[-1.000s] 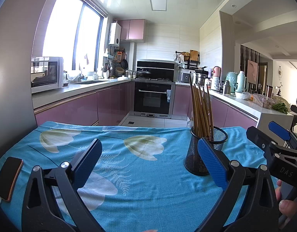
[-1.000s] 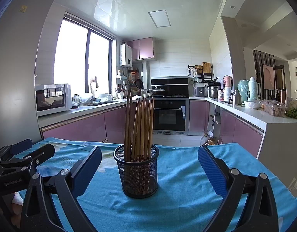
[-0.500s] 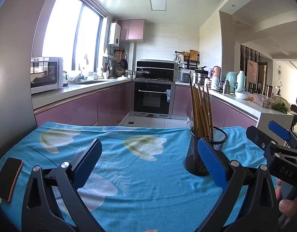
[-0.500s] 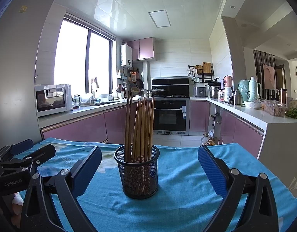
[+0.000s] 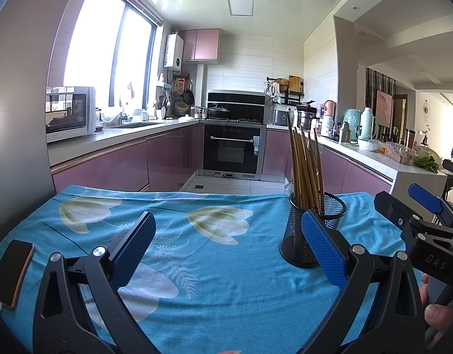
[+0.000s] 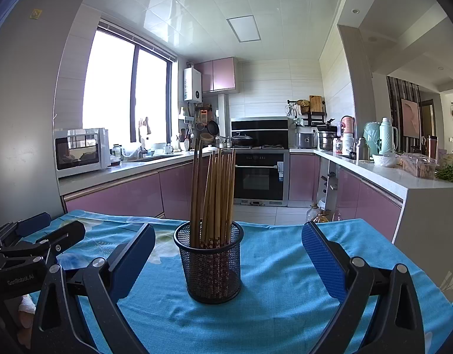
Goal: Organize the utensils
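Observation:
A black mesh cup (image 6: 210, 262) stands upright on the blue flowered cloth (image 6: 279, 268), holding several wooden chopsticks (image 6: 214, 188). My right gripper (image 6: 226, 256) is open, its blue pads on either side of the cup and short of it. In the left wrist view the same cup (image 5: 297, 236) sits right of centre, partly behind the right pad. My left gripper (image 5: 226, 247) is open over bare cloth (image 5: 214, 265), nothing between its fingers. The other gripper (image 5: 424, 221) shows at that view's right edge.
A phone (image 5: 12, 274) lies on the cloth at the left edge. A hand (image 5: 436, 309) holds the right gripper's handle. Behind the table are pink kitchen cabinets, an oven (image 6: 260, 177), a microwave (image 6: 78, 150) and a cluttered counter (image 6: 403, 165) on the right.

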